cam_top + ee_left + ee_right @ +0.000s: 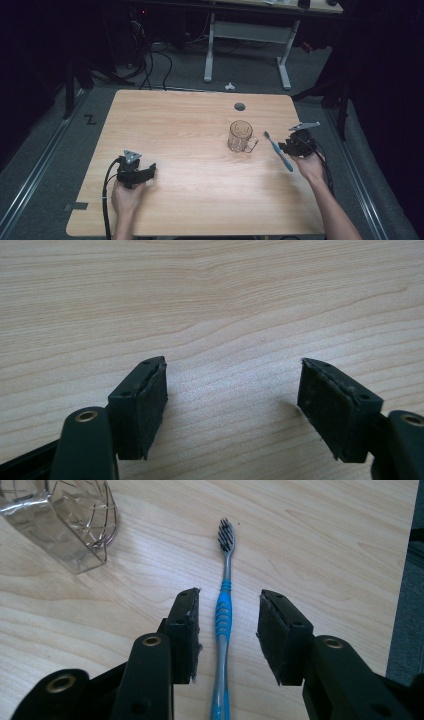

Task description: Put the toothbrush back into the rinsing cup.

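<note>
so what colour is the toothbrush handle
Blue and grey toothbrush handle, clearest in the right gripper view.

Blue-grey toothbrush (223,615) lies flat on the table, bristles up.

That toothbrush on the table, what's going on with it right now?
A person sits at a wooden table with a two-jaw gripper in each hand. The right gripper has its jaws open on either side of the blue toothbrush, which lies flat on the table; the pads are not pressing on the handle yet. A clear glass mug stands just to the left of the brush in the high view. The left gripper rests open over bare wood near the person, with nothing between its jaws.
</note>
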{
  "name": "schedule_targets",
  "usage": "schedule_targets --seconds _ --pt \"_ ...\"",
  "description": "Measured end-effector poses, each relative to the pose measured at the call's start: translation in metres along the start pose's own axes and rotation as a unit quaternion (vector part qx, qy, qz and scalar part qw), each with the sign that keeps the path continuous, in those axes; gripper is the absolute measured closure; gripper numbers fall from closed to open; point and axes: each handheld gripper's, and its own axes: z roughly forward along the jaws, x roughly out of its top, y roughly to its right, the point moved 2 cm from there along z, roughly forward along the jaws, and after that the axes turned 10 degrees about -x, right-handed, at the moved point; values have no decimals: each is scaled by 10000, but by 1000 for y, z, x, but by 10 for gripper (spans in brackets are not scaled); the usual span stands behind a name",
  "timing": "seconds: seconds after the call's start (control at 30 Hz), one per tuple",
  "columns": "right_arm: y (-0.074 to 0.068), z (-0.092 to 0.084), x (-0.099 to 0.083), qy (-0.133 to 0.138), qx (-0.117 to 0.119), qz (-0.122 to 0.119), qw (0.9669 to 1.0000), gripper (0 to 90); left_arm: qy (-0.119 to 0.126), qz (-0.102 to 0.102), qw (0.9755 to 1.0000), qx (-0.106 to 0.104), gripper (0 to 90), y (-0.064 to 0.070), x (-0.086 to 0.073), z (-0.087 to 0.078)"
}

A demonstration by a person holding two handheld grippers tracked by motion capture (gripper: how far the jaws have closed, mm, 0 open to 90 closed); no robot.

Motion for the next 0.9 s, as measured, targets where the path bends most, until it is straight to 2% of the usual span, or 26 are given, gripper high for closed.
schedule_targets --seconds 0.17,0.27,0.43,0.77,0.9 --pt "0 8 8 -212 -9 -135 9997 609 -7 -2 10000 -13 285 -1 0 0" --pt "1 14 13 -402 -21 -141 9991 607 -1 -17 10000 -37 282 -1 0 0" --pt "1 19 19 -554 -21 -157 9983 603 17 -37 10000 -60 275 -1 0 0" --pt "0 38 28 -936 -26 -224 9954 601 26 -63 9999 -83 272 -2 0 0" --pt "-3 44 32 -1128 -53 -342 9930 601 26 -66 9999 -70 274 -2 0 0"
